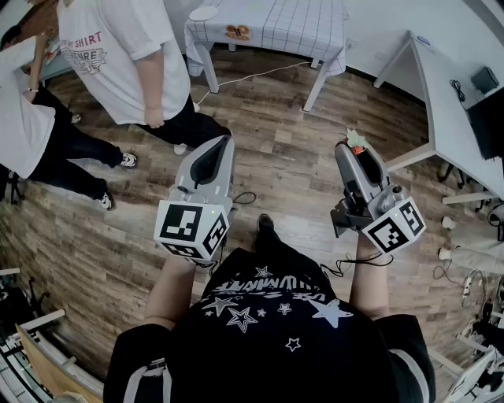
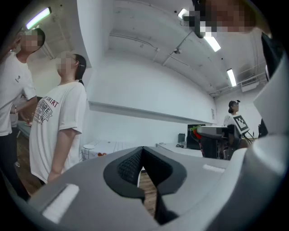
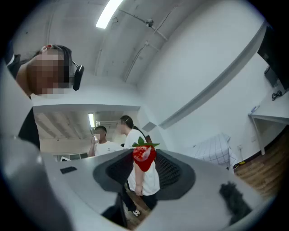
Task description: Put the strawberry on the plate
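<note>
My right gripper (image 1: pixel 352 149) pinched the strawberry (image 3: pixel 144 159) between its jaw tips, leaf end up, in mid-air above the wooden floor (image 1: pixel 276 157). My left gripper (image 1: pixel 225 143) was held well apart from it, jaws pressed together at the tips with nothing between them. A white plate (image 1: pixel 203 13) lay on the corner of the checked-cloth table (image 1: pixel 299 27) ahead. A person in a white T-shirt (image 1: pixel 118 55) stood near that table.

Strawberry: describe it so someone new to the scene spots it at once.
In the head view, find the right gripper over the wooden floor. The strawberry is pinched at its jaw tips: small, red, green-leafed; the left gripper holds nothing.
</note>
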Motion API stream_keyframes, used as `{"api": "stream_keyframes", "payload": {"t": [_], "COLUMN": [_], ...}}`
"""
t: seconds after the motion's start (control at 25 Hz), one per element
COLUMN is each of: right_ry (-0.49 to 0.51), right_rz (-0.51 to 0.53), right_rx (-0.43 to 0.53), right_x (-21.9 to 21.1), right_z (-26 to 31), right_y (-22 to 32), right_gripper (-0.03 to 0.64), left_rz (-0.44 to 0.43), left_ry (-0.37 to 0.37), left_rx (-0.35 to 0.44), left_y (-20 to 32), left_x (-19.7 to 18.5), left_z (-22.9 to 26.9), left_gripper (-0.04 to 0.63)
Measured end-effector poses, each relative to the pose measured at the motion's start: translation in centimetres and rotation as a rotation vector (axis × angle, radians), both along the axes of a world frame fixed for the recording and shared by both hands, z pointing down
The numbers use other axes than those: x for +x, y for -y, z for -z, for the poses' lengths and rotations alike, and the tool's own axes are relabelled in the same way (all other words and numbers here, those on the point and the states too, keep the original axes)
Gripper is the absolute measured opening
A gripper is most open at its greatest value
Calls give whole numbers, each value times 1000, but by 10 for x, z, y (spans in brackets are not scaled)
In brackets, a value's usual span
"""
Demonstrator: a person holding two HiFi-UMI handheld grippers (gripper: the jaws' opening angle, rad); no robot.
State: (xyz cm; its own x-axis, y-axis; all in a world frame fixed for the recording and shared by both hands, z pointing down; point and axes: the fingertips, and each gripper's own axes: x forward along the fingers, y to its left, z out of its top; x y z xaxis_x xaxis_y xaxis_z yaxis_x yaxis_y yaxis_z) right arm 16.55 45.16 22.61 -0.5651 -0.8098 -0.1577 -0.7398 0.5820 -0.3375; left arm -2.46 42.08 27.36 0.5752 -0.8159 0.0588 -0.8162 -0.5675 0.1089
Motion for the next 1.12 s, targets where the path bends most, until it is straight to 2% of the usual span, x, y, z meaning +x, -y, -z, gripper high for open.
{"api": "stream_keyframes", "payload": {"t": [0.16,0.44,0.6,0.72,0.96,1.12], "right_ry": [-4,-17,-9,-12,-36,-44], "right_rz": [14,-61,-80,-84,-85,-93], "right_rx": [7,-86,-134,-149,-162,-151], "right_x": [2,24,29,33,38,45], "right_z": [-13,-49,-67,-72,-83,-84], "right_y": [-3,-32,-38,-42,-22,3], "right_gripper": [161,161,161,161,161,161], "left_rz": [49,57,46,41,37,2], "left_ry": [44,96,97,99,109,128], "left_rx": [18,-70,-124,-137,-152,-128], "left_y": [6,-11,-14,-14,0,14], "left_x": [8,23,29,35,46,61], "left_z": [-9,-44,-62,-67,-78,-80], "left_gripper": [8,8,8,8,8,8]}}
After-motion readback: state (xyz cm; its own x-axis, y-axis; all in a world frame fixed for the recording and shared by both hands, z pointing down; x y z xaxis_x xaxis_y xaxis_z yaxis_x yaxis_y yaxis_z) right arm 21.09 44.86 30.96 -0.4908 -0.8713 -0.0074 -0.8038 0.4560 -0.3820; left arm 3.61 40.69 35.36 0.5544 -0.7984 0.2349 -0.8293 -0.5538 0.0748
